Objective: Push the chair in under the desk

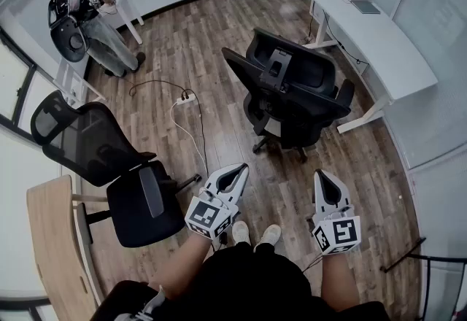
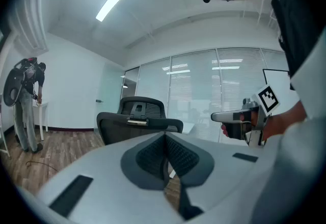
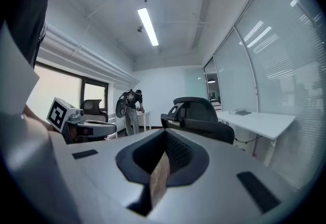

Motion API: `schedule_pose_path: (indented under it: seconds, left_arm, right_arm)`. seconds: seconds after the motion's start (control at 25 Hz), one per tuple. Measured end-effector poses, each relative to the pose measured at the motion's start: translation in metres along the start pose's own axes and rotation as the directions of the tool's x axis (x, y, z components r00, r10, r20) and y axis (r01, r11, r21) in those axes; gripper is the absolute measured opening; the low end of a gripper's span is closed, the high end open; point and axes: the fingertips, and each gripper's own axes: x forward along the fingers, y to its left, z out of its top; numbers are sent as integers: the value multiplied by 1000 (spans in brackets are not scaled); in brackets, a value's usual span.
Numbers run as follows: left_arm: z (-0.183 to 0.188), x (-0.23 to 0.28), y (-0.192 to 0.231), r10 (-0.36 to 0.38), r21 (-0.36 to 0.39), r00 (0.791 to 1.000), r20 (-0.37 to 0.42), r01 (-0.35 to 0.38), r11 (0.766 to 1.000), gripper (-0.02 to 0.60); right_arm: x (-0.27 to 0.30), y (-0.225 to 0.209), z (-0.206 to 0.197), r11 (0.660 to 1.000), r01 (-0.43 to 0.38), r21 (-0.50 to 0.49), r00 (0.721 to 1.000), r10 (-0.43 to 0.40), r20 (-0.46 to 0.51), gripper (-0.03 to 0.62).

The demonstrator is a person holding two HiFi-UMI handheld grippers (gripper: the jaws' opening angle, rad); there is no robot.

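A: Head view, from the left: a spare chair (image 1: 109, 166) by a wooden table (image 1: 51, 232). Part of the job?
B: No, it sits well apart. Next comes the left gripper (image 1: 241, 167), jaws pressed together, holding nothing.
A: Its own view agrees: the pads meet, with only floor behind them. And the chair (image 1: 292, 90)?
B: Out on the open floor, ahead of both grippers and untouched, its back turned to us. It stands near the desk (image 1: 379, 42) but not under it.
A: And the right gripper (image 1: 322, 174)?
B: Same story: clamped flat, empty.
A: So how do I push well?
B: I'd leave the jaws as they are and use them as blunt tips. Set one on each side of the backrest, level with each other, so the chair rolls straight instead of swivelling.
A: The desk lies off to the right, though.
B: Then I'd steer first. Press harder with the left until the chair faces the gap between the desk legs (image 1: 361, 121), then drive in evenly.
A: Risks?
B: Pushing too high may tip the back rather than roll the castors, and the armrests could catch the desktop edge. Go slowly.
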Motion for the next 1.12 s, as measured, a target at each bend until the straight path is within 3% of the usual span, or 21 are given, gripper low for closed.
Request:
schedule_pose_path:
  seconds: [0.32,0.8,1.12]
  left_arm:
    - [7,-12,7,-30,3,999,-12,30,1000,11]
    - [21,-43,33,-70,51,997,34,69,996,11]
    - [11,-51,46,-81,15,996,43,80,997,11]
  right_arm:
    - [4,15,1,1000,20,-25,1000,-19,14,5]
    - [1,53,19,995,91,-44,994,-88,70,6]
    - [2,73,15,995,96,-21,994,-95,49,6]
